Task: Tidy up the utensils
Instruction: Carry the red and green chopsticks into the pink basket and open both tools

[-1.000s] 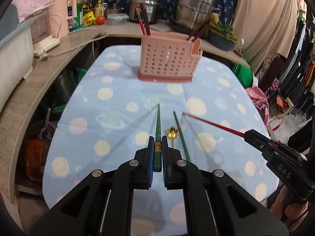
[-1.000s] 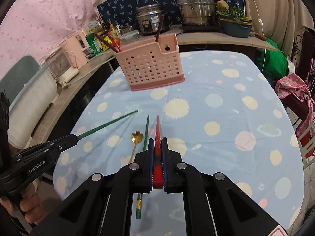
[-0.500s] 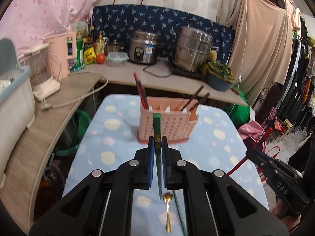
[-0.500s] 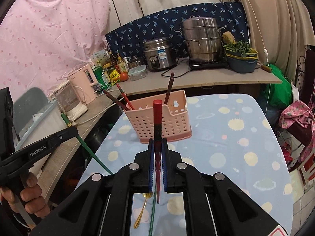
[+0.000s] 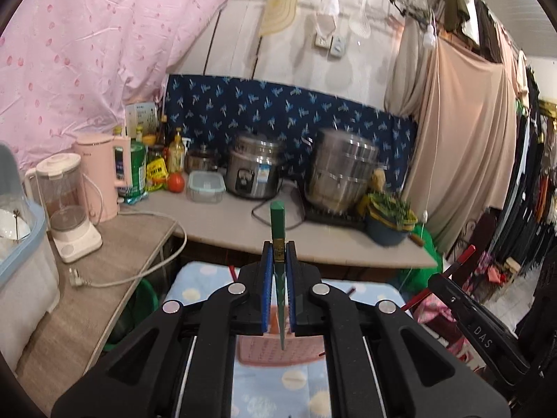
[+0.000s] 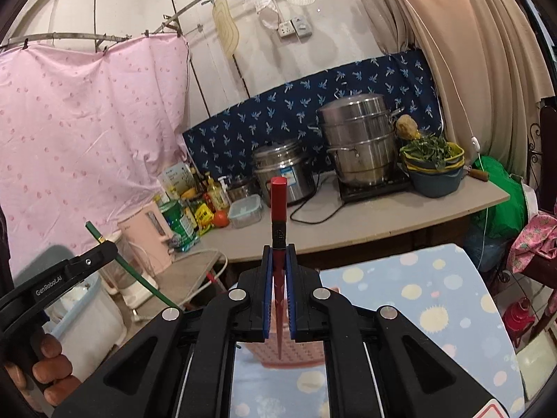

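The left gripper (image 5: 278, 271) is clamped on a green chopstick (image 5: 277, 223), held upright at frame centre, tip over the pink basket (image 5: 275, 350) low in frame. The right gripper (image 6: 278, 271) likewise grips a red chopstick (image 6: 278, 205), tip above that basket (image 6: 289, 351) on the dotted tablecloth (image 6: 435, 299).

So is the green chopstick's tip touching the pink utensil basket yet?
Cannot tell. In the left wrist view the green chopstick, held by the left tongs, overlaps the pink basket below, so no gap or contact shows.
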Demonstrator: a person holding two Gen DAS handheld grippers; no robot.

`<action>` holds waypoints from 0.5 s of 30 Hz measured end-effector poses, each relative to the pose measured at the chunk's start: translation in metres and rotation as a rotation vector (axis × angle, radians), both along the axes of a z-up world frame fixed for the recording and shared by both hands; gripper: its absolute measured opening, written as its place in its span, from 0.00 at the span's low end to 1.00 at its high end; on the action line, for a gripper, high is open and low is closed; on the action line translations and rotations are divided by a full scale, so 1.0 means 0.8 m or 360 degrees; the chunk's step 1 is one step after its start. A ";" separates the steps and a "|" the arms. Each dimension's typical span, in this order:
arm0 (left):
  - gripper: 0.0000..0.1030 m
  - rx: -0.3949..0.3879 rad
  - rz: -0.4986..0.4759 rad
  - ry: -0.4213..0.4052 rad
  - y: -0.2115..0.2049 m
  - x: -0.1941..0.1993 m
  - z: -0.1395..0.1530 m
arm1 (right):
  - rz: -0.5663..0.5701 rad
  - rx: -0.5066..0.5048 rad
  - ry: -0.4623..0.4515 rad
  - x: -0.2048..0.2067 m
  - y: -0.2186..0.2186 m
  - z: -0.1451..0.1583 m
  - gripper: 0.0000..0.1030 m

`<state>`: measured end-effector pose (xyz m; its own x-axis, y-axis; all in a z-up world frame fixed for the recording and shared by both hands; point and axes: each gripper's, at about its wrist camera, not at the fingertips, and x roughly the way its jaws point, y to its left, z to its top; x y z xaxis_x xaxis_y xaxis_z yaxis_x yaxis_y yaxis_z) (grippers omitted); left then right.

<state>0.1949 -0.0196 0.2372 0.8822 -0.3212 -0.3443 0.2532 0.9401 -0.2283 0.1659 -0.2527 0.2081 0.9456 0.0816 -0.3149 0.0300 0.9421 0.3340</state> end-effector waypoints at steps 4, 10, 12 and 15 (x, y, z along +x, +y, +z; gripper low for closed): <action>0.07 -0.0006 0.0047 -0.0035 -0.002 0.022 0.006 | -0.0031 0.0020 -0.0013 0.034 -0.001 0.007 0.07; 0.07 -0.0014 0.0098 0.0006 -0.002 0.058 -0.015 | -0.0052 -0.0019 0.0084 0.080 0.000 -0.016 0.07; 0.07 -0.0015 0.0099 0.0049 -0.003 0.067 -0.026 | -0.0052 -0.0027 0.0125 0.090 -0.001 -0.027 0.07; 0.07 -0.0009 0.0099 0.0095 -0.004 0.077 -0.041 | -0.0044 -0.0029 0.0177 0.099 0.001 -0.044 0.07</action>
